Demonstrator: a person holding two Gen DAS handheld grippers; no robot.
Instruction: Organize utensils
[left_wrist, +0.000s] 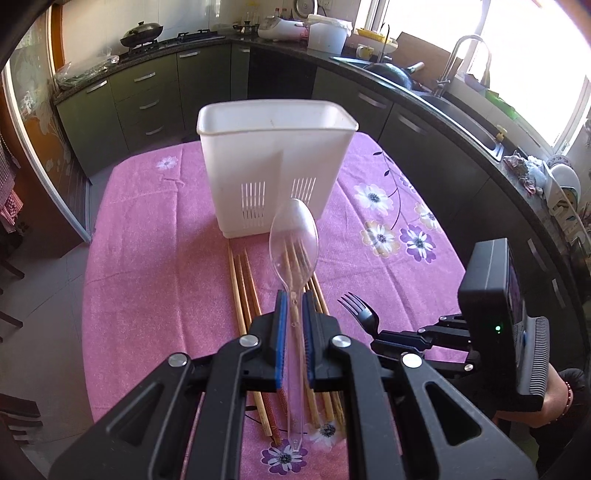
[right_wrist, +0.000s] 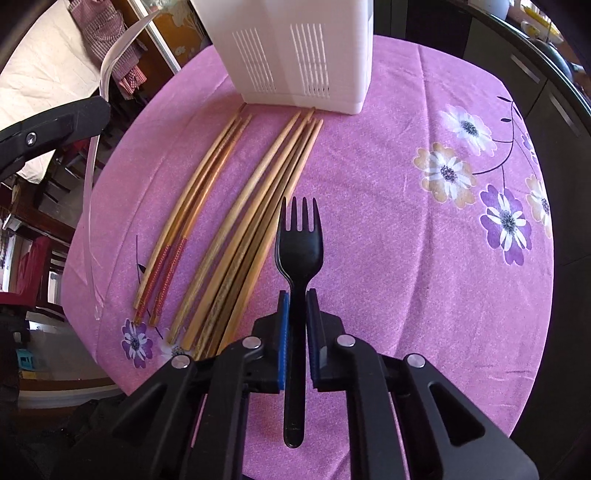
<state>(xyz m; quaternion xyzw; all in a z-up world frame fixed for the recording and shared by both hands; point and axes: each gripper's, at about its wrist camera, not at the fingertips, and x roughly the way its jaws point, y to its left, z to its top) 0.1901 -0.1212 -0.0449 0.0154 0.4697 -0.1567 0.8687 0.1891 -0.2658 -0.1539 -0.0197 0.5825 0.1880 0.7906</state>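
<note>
My left gripper (left_wrist: 294, 301) is shut on the handle of a clear plastic spoon (left_wrist: 294, 236), lifted above the table with its bowl pointing at the white utensil holder (left_wrist: 275, 162). My right gripper (right_wrist: 297, 297) is shut on the handle of a black plastic fork (right_wrist: 300, 243), tines forward, low over the cloth. In the left wrist view the black fork (left_wrist: 360, 314) and the right gripper (left_wrist: 373, 334) show at the right. Several wooden chopsticks (right_wrist: 236, 206) lie on the cloth in front of the utensil holder (right_wrist: 299, 55); the chopsticks (left_wrist: 243, 288) run partly under the spoon.
The table wears a pink flowered cloth (right_wrist: 424, 258). Dark kitchen cabinets and a counter with a sink (left_wrist: 461, 107) curve around the far and right sides. The left gripper's arm (right_wrist: 48, 129) and the clear spoon handle (right_wrist: 90, 184) sit at the left of the right wrist view.
</note>
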